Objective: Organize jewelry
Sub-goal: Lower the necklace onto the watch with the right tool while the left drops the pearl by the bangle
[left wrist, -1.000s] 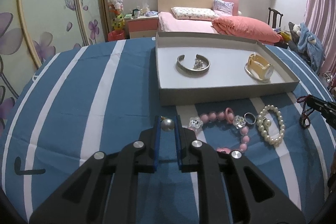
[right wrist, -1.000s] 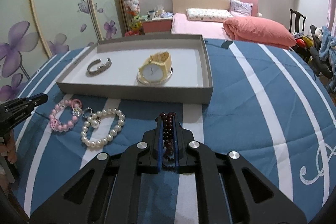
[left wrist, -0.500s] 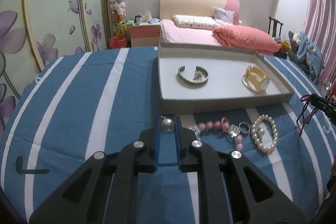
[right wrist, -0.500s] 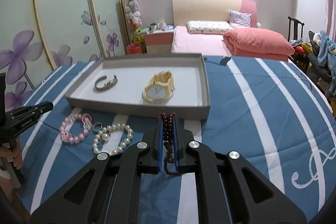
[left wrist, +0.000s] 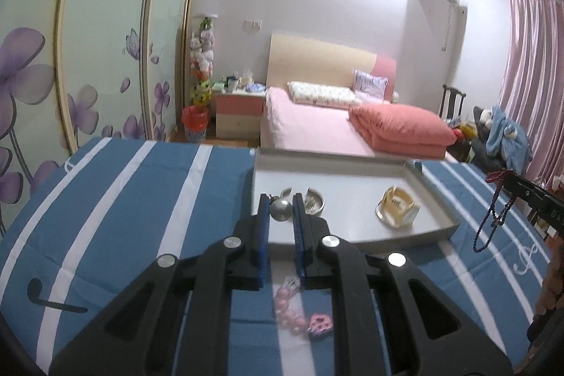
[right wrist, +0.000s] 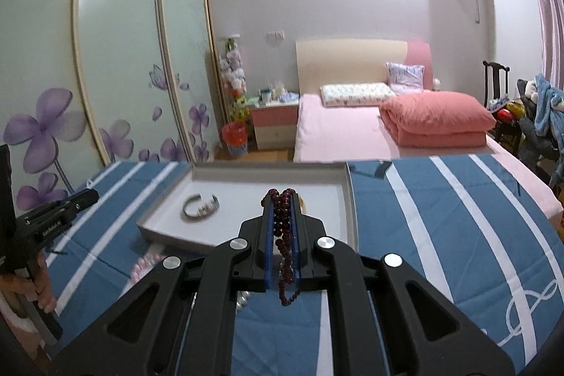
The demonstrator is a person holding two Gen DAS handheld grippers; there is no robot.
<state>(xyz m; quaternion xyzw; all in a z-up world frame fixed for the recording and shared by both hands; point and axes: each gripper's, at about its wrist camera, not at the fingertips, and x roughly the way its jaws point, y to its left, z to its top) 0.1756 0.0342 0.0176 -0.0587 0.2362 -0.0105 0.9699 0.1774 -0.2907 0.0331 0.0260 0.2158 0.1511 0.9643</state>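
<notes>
My left gripper (left wrist: 281, 204) is shut on a silver ball pendant (left wrist: 280, 211) and holds it raised over the near left part of the grey tray (left wrist: 356, 236). In the tray lie a silver cuff bangle (left wrist: 313, 199) and a gold watch (left wrist: 397, 211). My right gripper (right wrist: 281, 199) is shut on a dark red bead necklace (right wrist: 283, 249) that hangs down between its fingers, above the tray's near edge (right wrist: 176, 236). The bangle (right wrist: 200, 207) also shows in the right wrist view. A pink bead bracelet (left wrist: 299, 316) lies on the cloth below my left gripper.
The tray sits on a blue cloth with white stripes (left wrist: 123, 217). White pearls (right wrist: 243, 298) peek out under my right gripper. The right gripper with the hanging necklace (left wrist: 493, 217) shows at the right in the left wrist view. A pink bed (right wrist: 352, 129) stands behind.
Both grippers have risen and moved forward toward the tray with their pieces. The loose jewelry on the cloth has dropped low in view, under the grippers.
</notes>
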